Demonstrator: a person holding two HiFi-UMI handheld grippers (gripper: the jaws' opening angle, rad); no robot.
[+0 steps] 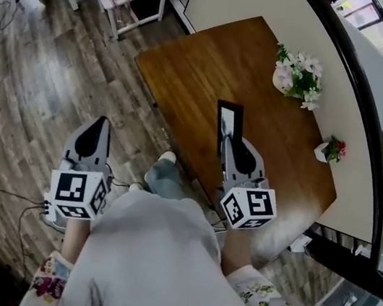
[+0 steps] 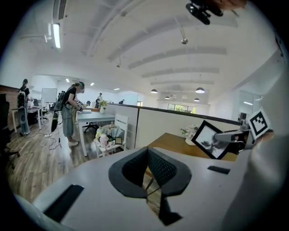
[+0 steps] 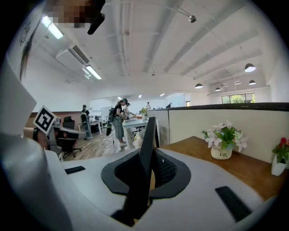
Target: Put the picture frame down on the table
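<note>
Right gripper point(image 1: 228, 143) is clamped on the edge of the picture frame point(image 1: 227, 121), holding it upright over the table point(image 1: 207, 63) near the front edge; whether the frame touches the wood cannot be told. Left gripper point(image 1: 98, 126) is closed on nothing, out over the floor.

Risks, as judged:
- the narrow grip may let the frame pivot or slip;
- released upright, it may topple;
- set too near the edge, it may drop off.

The flower vase point(image 1: 297, 76) stands well apart.

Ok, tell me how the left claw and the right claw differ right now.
The right claw is shut on the picture frame; the left claw is shut and empty. The right claw is over the wooden table; the left claw is over the floor beside it. Both point forward.
</note>
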